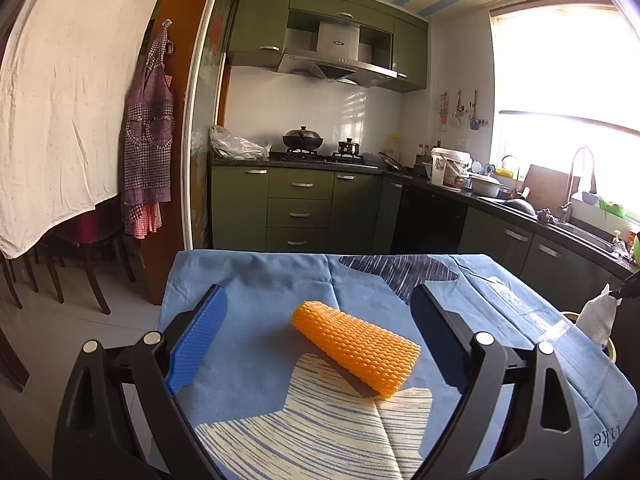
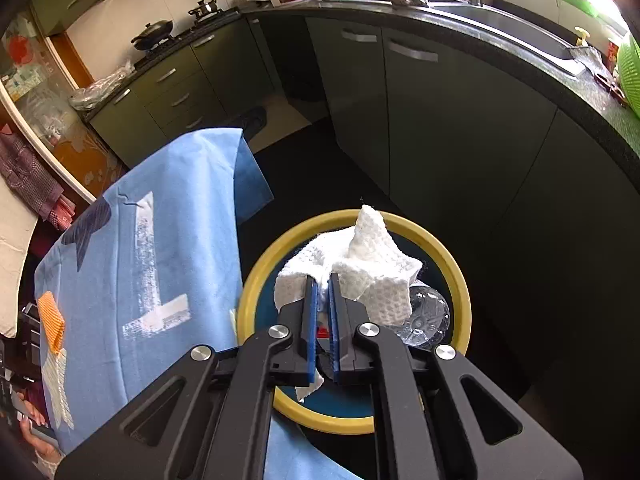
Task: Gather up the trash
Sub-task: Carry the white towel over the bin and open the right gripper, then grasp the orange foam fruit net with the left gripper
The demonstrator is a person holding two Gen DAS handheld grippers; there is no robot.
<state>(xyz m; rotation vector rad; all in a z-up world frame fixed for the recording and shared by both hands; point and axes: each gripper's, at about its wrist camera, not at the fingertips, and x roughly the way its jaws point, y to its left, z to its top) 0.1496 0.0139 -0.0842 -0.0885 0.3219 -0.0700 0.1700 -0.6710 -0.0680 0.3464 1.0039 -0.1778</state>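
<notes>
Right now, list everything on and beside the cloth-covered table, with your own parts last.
Orange foam-net sleeve: one, orange, lying on the cloth between the left tongs' open fingers.
Blue patterned tablecloth: one, blue with cream and navy patches, covering the table.
Yellow-rimmed round bin: one, yellow rim, on the floor beside the table.
Crumpled white paper towel: one, white, over the bin.
Clear plastic bottle: one, transparent, inside the bin.
Left tongs: open.
Right tongs: shut on the towel.

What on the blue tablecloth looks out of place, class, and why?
The orange foam net sleeve lies loose and askew on the blue tablecloth, uncollected. The white paper towel is already over the yellow-rimmed bin, pinched in the right gripper.
</notes>
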